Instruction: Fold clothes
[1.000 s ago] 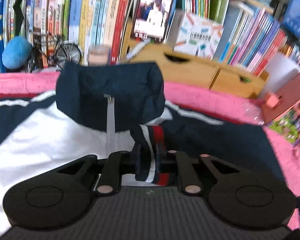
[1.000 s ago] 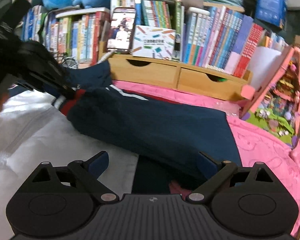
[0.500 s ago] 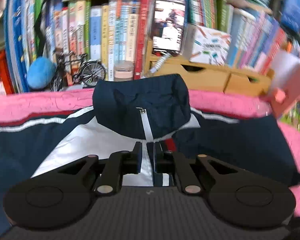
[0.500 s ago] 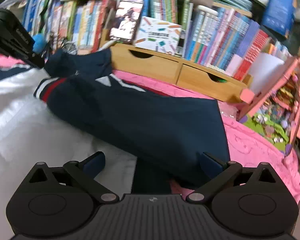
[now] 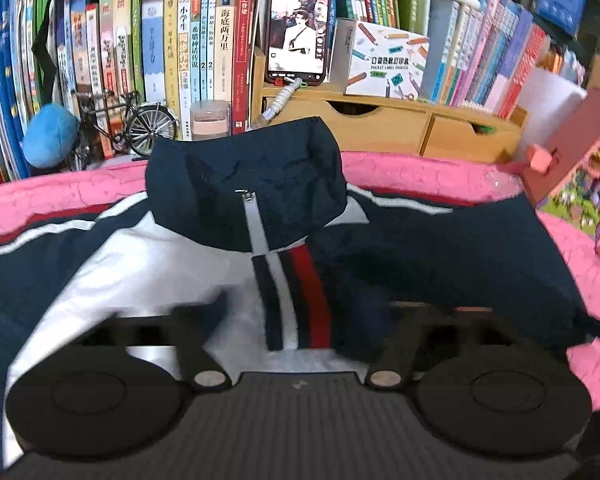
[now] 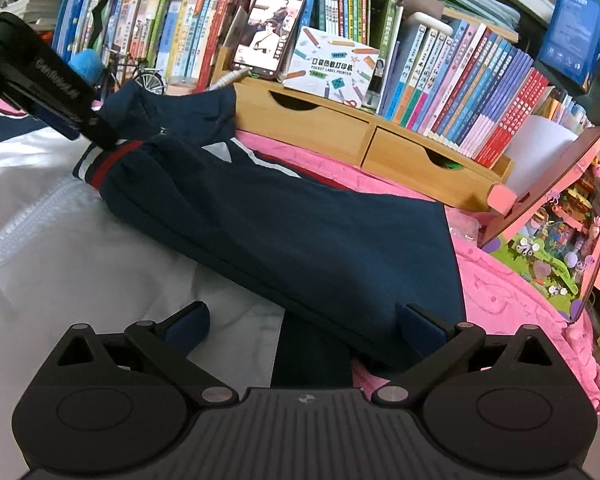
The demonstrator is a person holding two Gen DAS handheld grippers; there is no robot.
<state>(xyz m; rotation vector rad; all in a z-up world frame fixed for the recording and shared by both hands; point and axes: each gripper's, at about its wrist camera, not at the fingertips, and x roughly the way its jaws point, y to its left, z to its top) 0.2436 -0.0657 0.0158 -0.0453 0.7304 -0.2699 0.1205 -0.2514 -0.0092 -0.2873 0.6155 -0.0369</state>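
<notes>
A navy and white zip jacket [image 5: 148,264] lies front up on a pink blanket [image 5: 60,192], collar [image 5: 244,176] toward the bookshelf. Its right sleeve [image 5: 440,256] is folded across the chest, and the striped navy, white and red cuff [image 5: 294,300] lies on the zipper line. My left gripper [image 5: 296,312] is open, its blurred fingers either side of the cuff. In the right wrist view the folded sleeve [image 6: 300,232] lies across the white front [image 6: 80,248]. My right gripper [image 6: 304,320] is open and empty over the sleeve's near edge. The left gripper [image 6: 44,84] shows there by the cuff [image 6: 104,164].
A wooden drawer unit [image 5: 400,128] and rows of books [image 5: 148,48] stand behind the blanket. A phone [image 5: 298,24] leans on the unit. A model bicycle [image 5: 128,124] and blue plush [image 5: 50,136] sit at back left. A pink toy house [image 6: 556,224] stands on the right.
My left gripper carried the cuff across the chest, opened and let it go; the cuff now lies flat on the jacket. My right gripper stayed open near the sleeve.
</notes>
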